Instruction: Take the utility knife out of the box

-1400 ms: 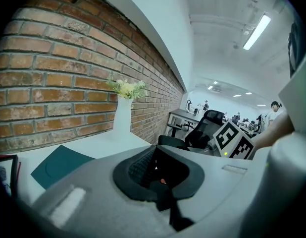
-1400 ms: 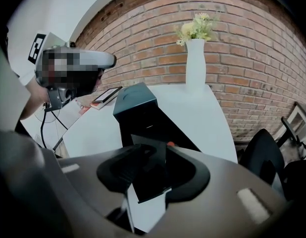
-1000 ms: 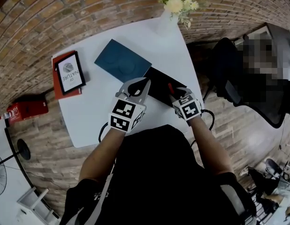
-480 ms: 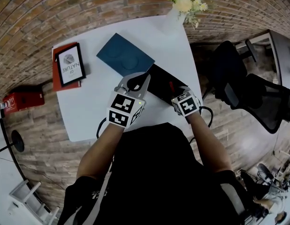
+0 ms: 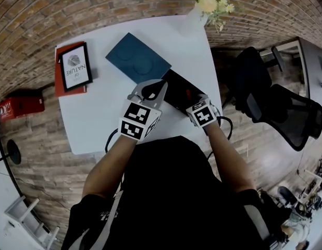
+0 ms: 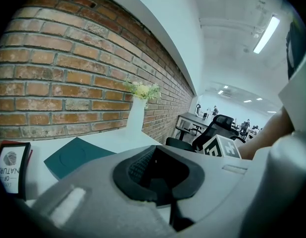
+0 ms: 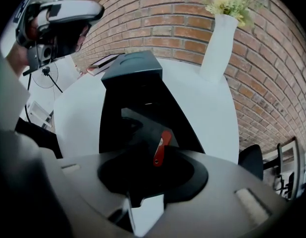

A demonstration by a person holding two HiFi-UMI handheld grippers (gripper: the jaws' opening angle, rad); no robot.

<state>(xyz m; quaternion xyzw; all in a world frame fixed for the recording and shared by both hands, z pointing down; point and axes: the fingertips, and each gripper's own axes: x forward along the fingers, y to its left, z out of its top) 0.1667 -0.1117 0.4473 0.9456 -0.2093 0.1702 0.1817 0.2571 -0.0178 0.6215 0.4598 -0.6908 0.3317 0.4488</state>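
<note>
Utility knife [image 7: 162,148] lies inside open black box [image 5: 175,89], just ahead of right hand-held gripper [image 5: 196,105]. Its jaws stand parted, grasping nothing, likely lining up for pickup. Left hand-held gripper [image 5: 150,92] clenched, empty, by box's left edge, probably ready to steady it on table [image 5: 101,113].

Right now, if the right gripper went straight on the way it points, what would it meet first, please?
Most likely the red utility knife, which lies directly ahead of the right gripper inside the open black box. Depth is unclear, so I cannot tell how close the two are.
</note>
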